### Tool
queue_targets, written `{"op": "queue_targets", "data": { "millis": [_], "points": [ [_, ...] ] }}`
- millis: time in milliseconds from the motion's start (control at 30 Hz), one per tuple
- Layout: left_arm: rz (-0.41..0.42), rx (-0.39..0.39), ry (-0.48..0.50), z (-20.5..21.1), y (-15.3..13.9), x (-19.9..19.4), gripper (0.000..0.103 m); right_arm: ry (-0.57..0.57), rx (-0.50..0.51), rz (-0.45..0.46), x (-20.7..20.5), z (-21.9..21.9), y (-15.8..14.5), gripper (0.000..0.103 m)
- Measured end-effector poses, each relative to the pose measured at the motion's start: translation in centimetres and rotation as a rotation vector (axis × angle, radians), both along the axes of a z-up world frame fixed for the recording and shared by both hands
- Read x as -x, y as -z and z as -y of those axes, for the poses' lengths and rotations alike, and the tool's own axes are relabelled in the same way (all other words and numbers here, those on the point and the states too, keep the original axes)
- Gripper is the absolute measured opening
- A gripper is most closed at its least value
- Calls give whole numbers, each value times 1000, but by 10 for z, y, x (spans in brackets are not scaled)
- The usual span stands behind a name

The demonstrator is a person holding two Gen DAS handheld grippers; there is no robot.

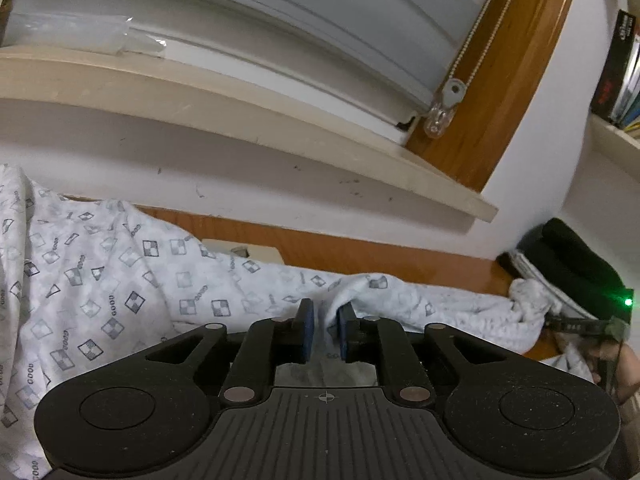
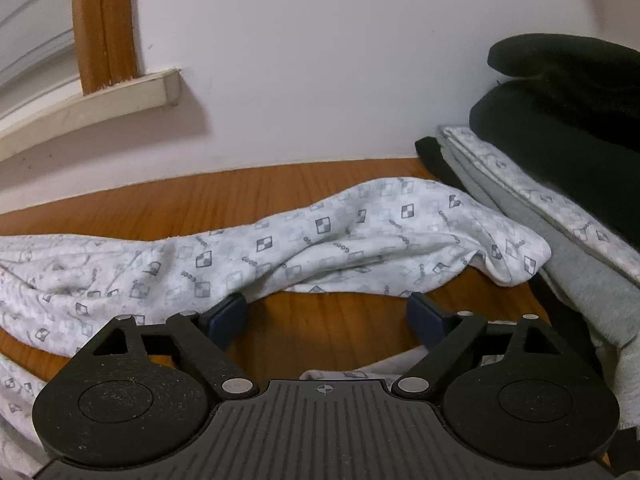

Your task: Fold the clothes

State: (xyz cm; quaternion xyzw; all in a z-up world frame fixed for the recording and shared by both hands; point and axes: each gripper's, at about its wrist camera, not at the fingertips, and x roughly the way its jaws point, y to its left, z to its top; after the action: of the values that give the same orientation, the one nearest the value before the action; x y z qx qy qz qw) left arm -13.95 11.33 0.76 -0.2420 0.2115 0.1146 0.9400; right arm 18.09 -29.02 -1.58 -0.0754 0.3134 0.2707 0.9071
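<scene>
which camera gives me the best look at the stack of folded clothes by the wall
The right wrist view: the folded stack fills its right side, black layers over grey and patterned ones. The left wrist view shows it only small, at the far right edge.

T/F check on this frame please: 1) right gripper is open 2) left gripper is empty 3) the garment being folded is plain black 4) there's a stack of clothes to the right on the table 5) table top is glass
1) True. The right gripper has its jaws wide apart, with nothing pinched between them.
2) False. The left gripper is nearly closed on a fold of the patterned garment.
3) False. It is white with a grey checked-square print; the black items sit in the stack.
4) True. The folded stack sits at the right, against the wall.
5) False. The table is brown wood.
</scene>
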Motion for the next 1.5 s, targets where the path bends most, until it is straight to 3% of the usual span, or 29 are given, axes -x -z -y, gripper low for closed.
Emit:
{"op": "queue_targets", "data": {
  "millis": [300,400,467,567,833,1033,1167,1267,1367,1433,1500],
  "points": [
    [-7,-9,-2,6,-3,-2,16,12,-1,-2,-1,0,0,88],
    [19,-18,-34,6,-4,3,16,15,0,-2,-1,1,0,88],
    [63,-39,-106,4,-7,10,19,20,-1,-2,-1,1,-1,88],
    [61,-26,-132,1,-7,12,19,26,-2,-2,-1,1,-1,88],
    [112,-25,-85,4,-8,14,21,29,-1,-3,1,0,0,89],
    [73,-23,-9,11,-6,3,21,23,-18,-8,-2,3,0,89],
    [49,-23,-22,10,-5,1,23,26,-11,-3,-2,3,0,89],
    [52,-30,-35,10,-6,1,23,47,-67,0,-2,12,-2,85],
    [64,-27,-44,9,-6,4,16,66,-165,-6,-1,25,-4,80],
    [68,-25,-45,8,-6,5,16,76,-198,-28,-3,32,-3,61],
    [56,-31,-40,9,-6,2,16,81,-206,-43,-5,34,-4,50]
  ]
}}
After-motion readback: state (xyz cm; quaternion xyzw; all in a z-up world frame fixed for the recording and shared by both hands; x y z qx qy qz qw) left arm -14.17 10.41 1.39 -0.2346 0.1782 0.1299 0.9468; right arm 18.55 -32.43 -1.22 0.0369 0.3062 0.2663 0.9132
